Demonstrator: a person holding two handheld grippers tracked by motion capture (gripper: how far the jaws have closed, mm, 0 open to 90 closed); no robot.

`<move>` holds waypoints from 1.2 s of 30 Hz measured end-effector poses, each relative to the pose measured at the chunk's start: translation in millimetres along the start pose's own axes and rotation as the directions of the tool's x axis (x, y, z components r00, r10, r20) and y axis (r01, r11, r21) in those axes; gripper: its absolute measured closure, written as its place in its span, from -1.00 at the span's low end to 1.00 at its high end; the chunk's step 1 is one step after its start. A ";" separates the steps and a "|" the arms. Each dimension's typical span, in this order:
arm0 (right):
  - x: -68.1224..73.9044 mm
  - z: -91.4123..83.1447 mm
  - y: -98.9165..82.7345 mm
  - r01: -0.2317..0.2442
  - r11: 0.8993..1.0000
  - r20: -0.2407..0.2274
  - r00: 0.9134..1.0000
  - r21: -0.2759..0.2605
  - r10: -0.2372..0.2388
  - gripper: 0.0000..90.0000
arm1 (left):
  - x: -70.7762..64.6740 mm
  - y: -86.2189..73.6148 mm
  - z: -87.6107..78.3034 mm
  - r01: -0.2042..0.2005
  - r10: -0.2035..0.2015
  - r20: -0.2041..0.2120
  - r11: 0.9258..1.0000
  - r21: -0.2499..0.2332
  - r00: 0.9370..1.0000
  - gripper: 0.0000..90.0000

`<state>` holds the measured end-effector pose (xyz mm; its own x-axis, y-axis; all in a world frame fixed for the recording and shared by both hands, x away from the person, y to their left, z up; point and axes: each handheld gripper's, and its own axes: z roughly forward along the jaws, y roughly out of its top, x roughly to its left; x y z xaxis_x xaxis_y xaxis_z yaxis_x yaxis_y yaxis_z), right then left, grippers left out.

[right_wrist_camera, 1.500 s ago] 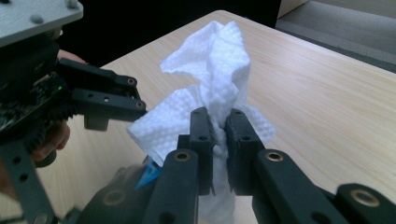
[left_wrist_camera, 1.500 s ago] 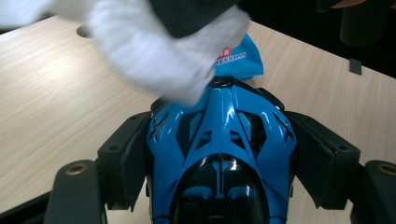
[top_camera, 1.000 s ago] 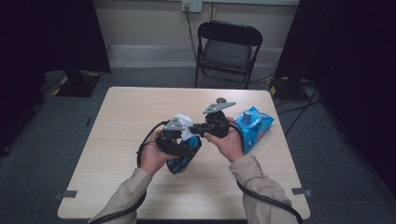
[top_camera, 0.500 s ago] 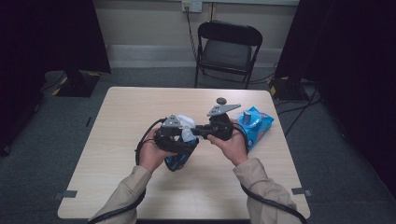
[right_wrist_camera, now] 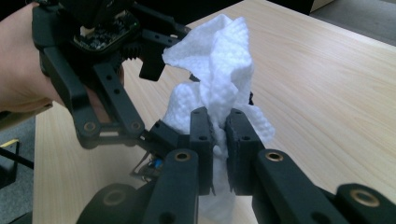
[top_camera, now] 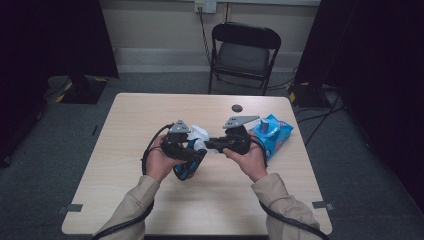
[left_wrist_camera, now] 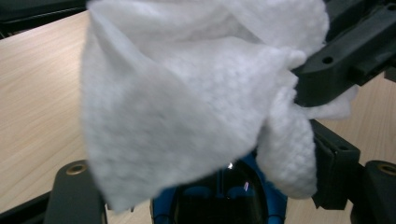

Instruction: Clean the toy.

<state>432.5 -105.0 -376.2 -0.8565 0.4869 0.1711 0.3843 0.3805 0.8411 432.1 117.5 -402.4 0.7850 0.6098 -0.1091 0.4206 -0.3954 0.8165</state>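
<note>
Here both hands meet above the middle of the table (top_camera: 125, 200), forearms coming in from the near edge, wrists turned so the two tools face each other. The right gripper (right_wrist_camera: 218, 140) has its jaws pressed nearly together on a white wipe (right_wrist_camera: 224, 70), pinching a fold of it between the pads. The left gripper (top_camera: 187, 147) holds a blue pack (top_camera: 189, 167) from which the wipe rises; its jaws stand part open around the pack, and whether the pads press on it I cannot tell, since the wipe hangs in front of them in the left gripper view.

The wipe runs as a crumpled band from the pack's dark opening (left_wrist_camera: 224, 196) toward the right gripper, long axis roughly left to right across the table, bunched and twisted along its length. The pack tilts, its lower end pointing toward the near edge.

To the right, just beside the right hand (top_camera: 250, 157), a second blue packet (top_camera: 275, 132) lies flat. A small dark disc (top_camera: 237, 108) sits toward the far edge, well apart. Beyond the table stands a black folding chair (top_camera: 243, 55).
</note>
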 end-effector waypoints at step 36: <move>-13.7 1.8 13.9 -0.023 1.000 0.039 0.999 0.008 0.023 0.84 | -17.5 1.9 0.5 -0.052 0.053 0.042 0.999 -0.009 0.998 -0.42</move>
<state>450.2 -104.9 -367.8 -0.8335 0.5256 0.1703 0.4069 0.3755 0.8327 419.4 105.7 -399.2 0.8247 0.5585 -0.0897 0.3748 -0.4207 0.8262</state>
